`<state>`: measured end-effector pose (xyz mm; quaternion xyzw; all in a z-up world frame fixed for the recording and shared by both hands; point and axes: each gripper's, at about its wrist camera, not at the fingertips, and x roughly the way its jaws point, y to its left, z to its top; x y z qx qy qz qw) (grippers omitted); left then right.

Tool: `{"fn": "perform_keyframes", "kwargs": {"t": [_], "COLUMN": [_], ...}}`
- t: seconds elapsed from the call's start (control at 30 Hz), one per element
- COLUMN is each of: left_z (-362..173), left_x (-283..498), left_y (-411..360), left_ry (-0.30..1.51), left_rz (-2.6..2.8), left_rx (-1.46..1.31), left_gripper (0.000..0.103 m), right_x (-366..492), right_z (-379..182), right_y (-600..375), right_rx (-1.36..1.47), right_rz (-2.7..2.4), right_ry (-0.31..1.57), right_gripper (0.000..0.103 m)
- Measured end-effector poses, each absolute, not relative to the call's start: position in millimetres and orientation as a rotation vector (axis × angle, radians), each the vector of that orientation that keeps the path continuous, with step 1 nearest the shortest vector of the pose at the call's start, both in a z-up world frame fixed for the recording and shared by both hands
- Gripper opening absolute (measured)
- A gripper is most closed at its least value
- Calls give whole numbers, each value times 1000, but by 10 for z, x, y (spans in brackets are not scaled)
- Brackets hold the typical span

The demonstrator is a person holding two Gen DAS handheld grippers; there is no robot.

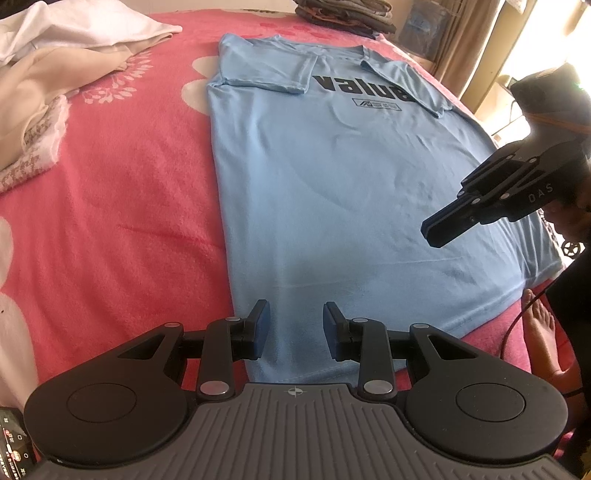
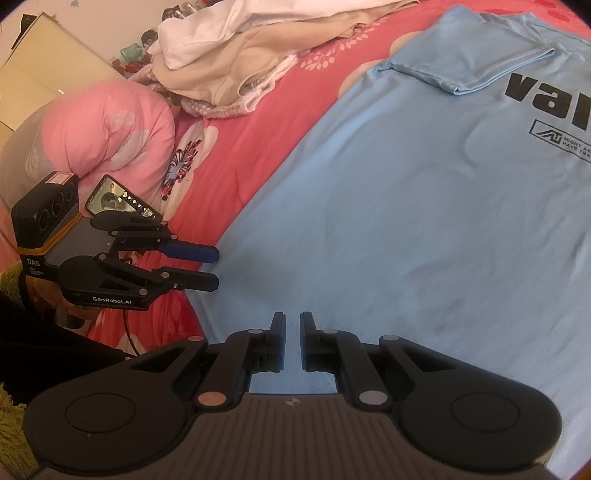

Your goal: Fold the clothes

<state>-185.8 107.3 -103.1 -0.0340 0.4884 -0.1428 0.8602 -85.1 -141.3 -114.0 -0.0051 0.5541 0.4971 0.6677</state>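
A light blue T-shirt with a black "value" print lies flat on the red flowered blanket, both sleeves folded in over its chest. My left gripper hovers over the shirt's near hem by its left corner, open, with only cloth below and nothing between its fingers. My right gripper hangs above the shirt's right side, its fingers together and empty. In the right wrist view the right gripper points down at the shirt, and the left gripper sits at the shirt's edge on the left.
A heap of white and beige clothes lies at the back left. A stack of folded garments sits at the far end. A pink pillow lies on the bed. A person's bare foot is at the right edge.
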Motion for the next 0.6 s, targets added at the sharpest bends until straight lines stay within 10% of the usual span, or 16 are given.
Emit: {"fn": "perform_keyframes", "kwargs": {"t": [0.6], "left_z": [-1071], "left_x": [-1835], "left_y": [1043], "left_ry": [1046], "left_rz": [-303], "left_rx": [-53], "left_gripper": [31], "right_x": [-872], "right_z": [-1151], "right_y": [-1385], "right_rx": [-14], "right_rz": [1120], "right_ry": [1262], "right_gripper": [8]}}
